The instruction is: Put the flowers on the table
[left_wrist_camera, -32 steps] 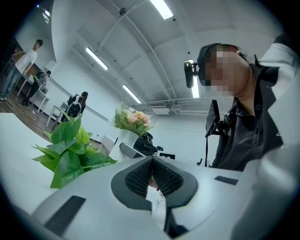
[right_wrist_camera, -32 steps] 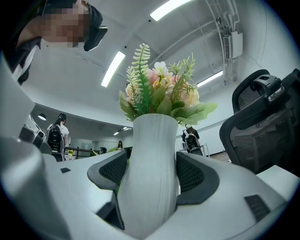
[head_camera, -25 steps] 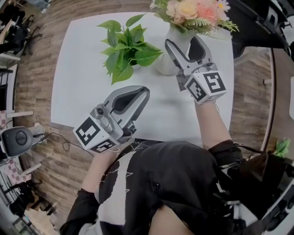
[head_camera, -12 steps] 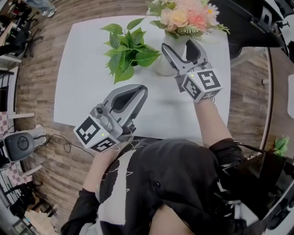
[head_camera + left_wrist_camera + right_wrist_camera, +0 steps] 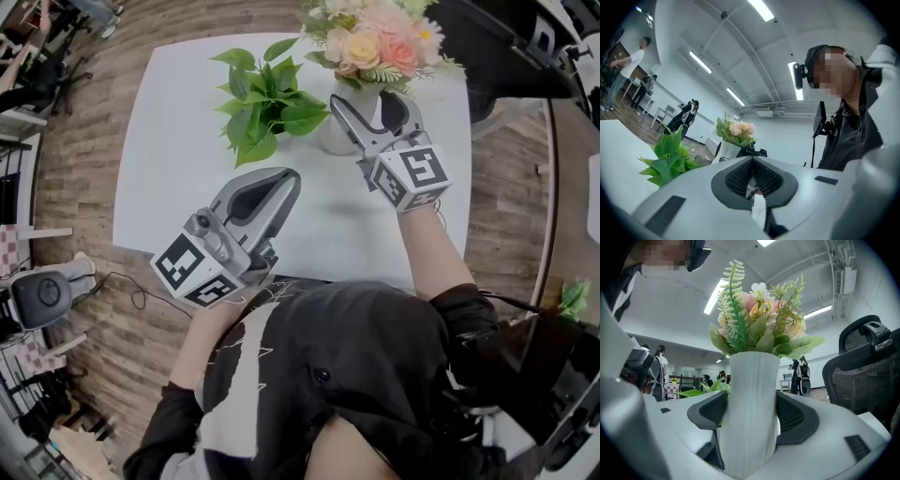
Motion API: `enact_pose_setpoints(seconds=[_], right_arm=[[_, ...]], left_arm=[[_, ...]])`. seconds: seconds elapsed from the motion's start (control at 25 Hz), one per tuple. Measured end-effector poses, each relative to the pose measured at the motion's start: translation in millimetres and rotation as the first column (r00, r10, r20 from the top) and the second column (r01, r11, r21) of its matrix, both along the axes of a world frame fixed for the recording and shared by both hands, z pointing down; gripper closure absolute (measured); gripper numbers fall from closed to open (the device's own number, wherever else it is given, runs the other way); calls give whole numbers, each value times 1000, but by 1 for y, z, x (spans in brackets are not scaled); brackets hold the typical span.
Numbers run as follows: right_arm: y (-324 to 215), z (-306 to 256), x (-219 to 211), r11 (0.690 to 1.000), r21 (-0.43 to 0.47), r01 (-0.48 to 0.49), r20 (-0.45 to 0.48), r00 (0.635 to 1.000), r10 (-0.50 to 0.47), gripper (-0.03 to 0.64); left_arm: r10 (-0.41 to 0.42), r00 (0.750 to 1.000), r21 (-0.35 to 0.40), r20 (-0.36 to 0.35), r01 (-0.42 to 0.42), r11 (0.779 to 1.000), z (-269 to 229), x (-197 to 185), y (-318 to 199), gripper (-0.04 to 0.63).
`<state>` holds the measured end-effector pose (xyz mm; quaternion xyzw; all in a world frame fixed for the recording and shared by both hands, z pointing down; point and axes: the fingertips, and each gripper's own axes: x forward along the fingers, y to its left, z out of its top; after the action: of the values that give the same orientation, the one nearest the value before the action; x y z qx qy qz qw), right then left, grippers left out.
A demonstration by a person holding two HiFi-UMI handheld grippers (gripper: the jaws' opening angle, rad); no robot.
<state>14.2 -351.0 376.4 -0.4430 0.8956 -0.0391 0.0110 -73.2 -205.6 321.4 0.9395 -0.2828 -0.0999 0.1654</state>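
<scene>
A white square table [image 5: 178, 159] stands on a brown wood-plank floor [image 5: 75, 131]. Its top is bare toward the near edge.

Toward 1 o'clock on the table, by the far edge, is a white ribbed vase [image 5: 334, 136] of pink and cream artificial flowers [image 5: 375, 42] with fern sprigs. The right gripper [image 5: 369, 99] is clamped on it: in the right gripper view the two dark ribbed pads [image 5: 794, 416] press the vase [image 5: 750, 418] from either side, low on its body. Whether the vase's base rests on the tabletop or sits just above it, I cannot tell.

Just beside the vase, at 11 o'clock, is a green leafy plant [image 5: 267, 103]; some leaves reach toward the vase.

The left gripper [image 5: 286, 180] hangs over the near half of the table at 7 o'clock, jaws closed together on nothing.

A black mesh office chair [image 5: 867, 362] stands off the table at 2 o'clock. A thin cable [image 5: 131, 292] trails on the floor at 8 o'clock. The room is a large white hall with strip lights [image 5: 761, 9] overhead, and people [image 5: 628, 61] stand far off by other desks.
</scene>
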Motion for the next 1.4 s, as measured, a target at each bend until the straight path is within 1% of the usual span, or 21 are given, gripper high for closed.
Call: enact_pose_setpoints(seconds=[0.68,1.4], right_arm=[[10,2,-1,1000,-4,-3,-17,1000,3,281],[21,6,-14,1000,-3,21,-94,995,-21,281]], left_arm=[[14,1000,12,-3,-14,1000,-4,3,6,581],[-11,1000,50,2,11,999,-21,-5,10,581]])
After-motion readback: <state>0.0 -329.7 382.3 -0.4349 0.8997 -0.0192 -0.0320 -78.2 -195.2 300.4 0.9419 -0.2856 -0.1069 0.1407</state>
